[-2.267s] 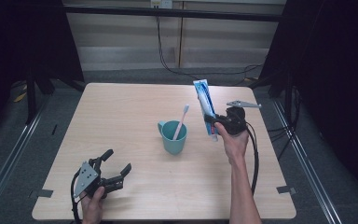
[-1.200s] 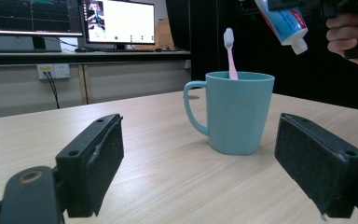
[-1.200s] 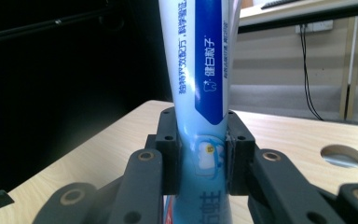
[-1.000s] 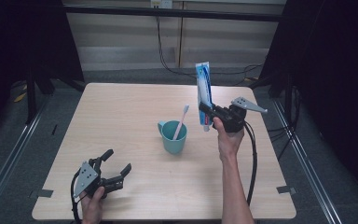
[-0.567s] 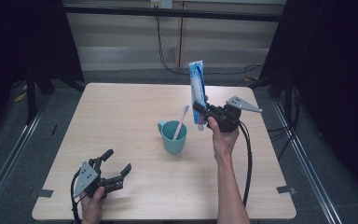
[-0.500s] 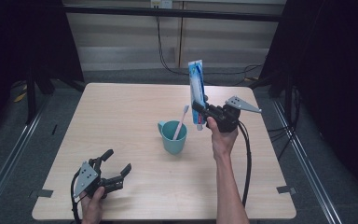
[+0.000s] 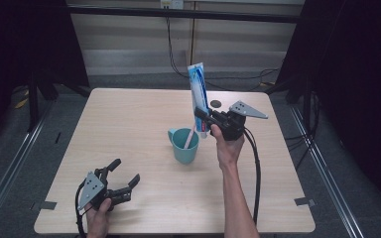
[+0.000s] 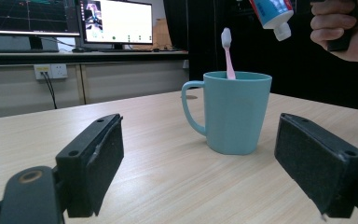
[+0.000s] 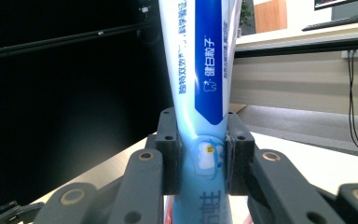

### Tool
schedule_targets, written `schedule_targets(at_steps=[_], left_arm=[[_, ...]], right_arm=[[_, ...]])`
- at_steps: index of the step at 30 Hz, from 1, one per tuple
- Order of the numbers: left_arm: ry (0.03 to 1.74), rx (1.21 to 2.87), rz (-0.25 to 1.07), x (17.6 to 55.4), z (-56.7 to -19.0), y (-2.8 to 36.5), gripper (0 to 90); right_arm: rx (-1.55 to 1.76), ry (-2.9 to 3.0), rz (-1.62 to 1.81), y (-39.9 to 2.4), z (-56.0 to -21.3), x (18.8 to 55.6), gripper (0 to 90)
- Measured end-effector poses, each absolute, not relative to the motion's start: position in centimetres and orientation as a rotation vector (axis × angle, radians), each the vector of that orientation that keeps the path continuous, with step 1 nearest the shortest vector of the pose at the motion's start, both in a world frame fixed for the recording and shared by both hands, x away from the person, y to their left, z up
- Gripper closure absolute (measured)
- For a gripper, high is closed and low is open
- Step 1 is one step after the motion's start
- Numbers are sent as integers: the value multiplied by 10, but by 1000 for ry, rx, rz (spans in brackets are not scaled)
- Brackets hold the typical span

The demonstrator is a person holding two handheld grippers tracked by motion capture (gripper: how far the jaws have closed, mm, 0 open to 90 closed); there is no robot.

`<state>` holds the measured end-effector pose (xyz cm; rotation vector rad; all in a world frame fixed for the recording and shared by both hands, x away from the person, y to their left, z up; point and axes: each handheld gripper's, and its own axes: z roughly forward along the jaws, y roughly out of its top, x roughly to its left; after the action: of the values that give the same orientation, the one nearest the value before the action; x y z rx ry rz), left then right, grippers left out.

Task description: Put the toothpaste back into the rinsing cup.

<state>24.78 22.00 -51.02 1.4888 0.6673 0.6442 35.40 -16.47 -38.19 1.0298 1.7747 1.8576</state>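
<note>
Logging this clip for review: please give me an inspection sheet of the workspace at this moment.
Surface: wooden table, bare apart from the job's things.
Job's things: toothpaste tube held cap-down above teal mug; pink toothbrush stands in the mug.
Clutter: small dark disc.
Grippers: right gripper shut on the tube; left gripper open, empty, low over the table.
Cables: black cable trails from right gripper.
Surroundings: monitors on a bench.

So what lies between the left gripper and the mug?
Nothing: in the high view, only bare table separates the left gripper from the teal mug. The left gripper view shows the same wood stretch ahead of its open fingers.
</note>
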Motion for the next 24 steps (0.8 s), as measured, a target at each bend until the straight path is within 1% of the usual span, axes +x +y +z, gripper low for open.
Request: schedule_targets(at_steps=[10, 24], left_arm=[[672, 1482, 638, 248, -510, 219, 157], [672, 1479, 636, 248, -510, 219, 157]], right_arm=[[1002, 1827, 1876, -148, -389, 358, 724], [1013, 1894, 1873, -129, -409, 362, 722]])
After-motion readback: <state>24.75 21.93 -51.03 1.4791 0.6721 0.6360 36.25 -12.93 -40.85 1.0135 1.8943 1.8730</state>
